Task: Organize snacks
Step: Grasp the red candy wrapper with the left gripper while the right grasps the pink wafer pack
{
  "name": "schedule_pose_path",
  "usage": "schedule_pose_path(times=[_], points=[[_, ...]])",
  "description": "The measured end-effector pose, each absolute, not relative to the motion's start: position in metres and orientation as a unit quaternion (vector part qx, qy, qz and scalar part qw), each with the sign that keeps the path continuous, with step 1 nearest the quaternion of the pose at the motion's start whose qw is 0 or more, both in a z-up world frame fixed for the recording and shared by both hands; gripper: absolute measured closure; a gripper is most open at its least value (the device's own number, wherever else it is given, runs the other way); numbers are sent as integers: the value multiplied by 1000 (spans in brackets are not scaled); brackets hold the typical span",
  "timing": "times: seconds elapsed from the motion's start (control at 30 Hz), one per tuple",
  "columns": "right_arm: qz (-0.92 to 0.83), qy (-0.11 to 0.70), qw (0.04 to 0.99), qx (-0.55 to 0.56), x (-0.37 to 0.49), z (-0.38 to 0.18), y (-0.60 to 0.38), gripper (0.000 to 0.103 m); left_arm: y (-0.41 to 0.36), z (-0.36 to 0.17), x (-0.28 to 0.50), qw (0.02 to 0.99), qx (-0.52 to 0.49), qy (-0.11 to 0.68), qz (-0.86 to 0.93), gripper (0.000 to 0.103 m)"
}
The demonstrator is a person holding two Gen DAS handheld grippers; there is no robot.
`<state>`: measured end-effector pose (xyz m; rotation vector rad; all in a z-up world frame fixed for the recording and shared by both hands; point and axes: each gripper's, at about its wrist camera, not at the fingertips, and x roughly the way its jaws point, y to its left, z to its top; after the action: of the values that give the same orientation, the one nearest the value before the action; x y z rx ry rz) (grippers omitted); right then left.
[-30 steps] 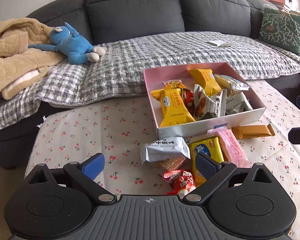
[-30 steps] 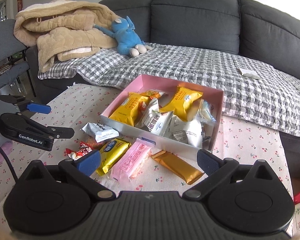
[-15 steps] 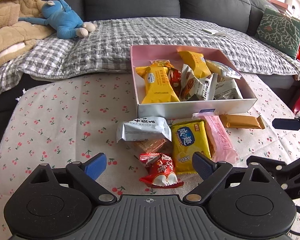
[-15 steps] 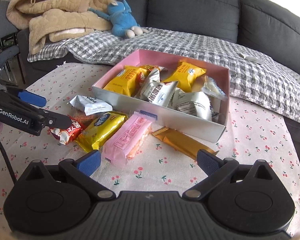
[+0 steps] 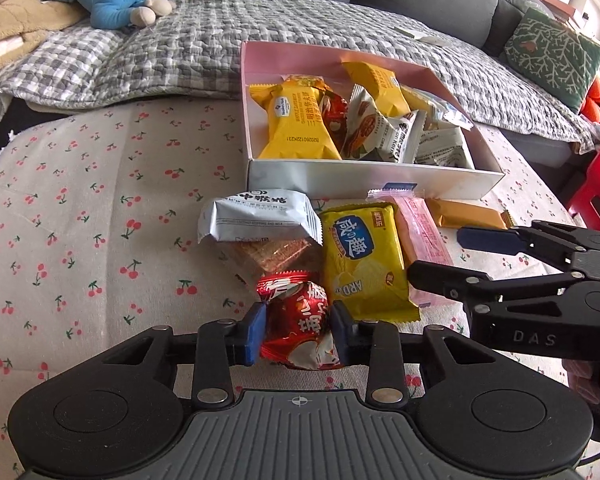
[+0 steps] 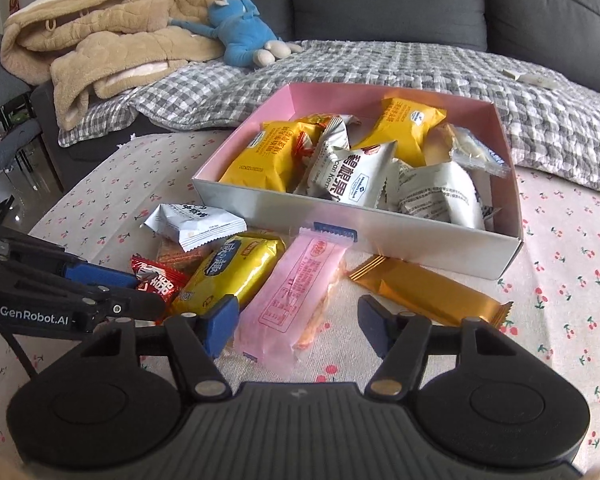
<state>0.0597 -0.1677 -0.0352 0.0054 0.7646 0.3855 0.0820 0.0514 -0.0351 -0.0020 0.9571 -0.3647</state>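
Fingers (image 5: 255, 334) flanking red snack packet (image 5: 300, 328)

Left tool (image 5: 298, 334) closed on red snack packet (image 5: 296, 320) on table (image 5: 80, 208); beside it yellow packet (image 5: 362, 256), white packet (image 5: 260, 216), pink box (image 5: 376, 176) behind; right tool (image 5: 436, 252) open above pink packet (image 5: 424, 232).

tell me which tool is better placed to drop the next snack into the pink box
Left. The left tool is already shut on the red snack, ready to carry to the pink box. The right tool is open around the pink wafer pack, not gripping.
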Motion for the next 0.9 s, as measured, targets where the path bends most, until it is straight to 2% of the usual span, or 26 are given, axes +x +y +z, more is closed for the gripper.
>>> schedule_pose_path(times=[0.07,0.1,0.37,0.5,0.6,0.67,0.7,0.77,0.9], points=[[202,377,904,11,60,-34,-167,58,53,-36,80,869,-3,462,-177,74],[210,379,901,11,59,-34,-167,61,54,-36,80,868,-1,464,-177,74],[208,417,885,-11,58,-27,-172,71,55,-42,70,865,26,470,-176,74],[201,435,877,-22,54,-23,-180,70,57,-42,66,868,39,467,-165,71],[205,434,877,-14,51,-21,-182,64,54,-42,63,874,51,456,-162,69],[206,426,881,-8,51,-21,-180,48,52,-42,62,875,55,453,-164,63],[206,421,883,-8,52,-20,-178,46,51,-42,62,876,53,450,-164,62],[205,416,886,-7,55,-21,-175,46,51,-43,63,879,45,447,-162,57],[191,410,892,-19,60,-28,-169,49,51,-46,65,884,31,440,-157,57]])
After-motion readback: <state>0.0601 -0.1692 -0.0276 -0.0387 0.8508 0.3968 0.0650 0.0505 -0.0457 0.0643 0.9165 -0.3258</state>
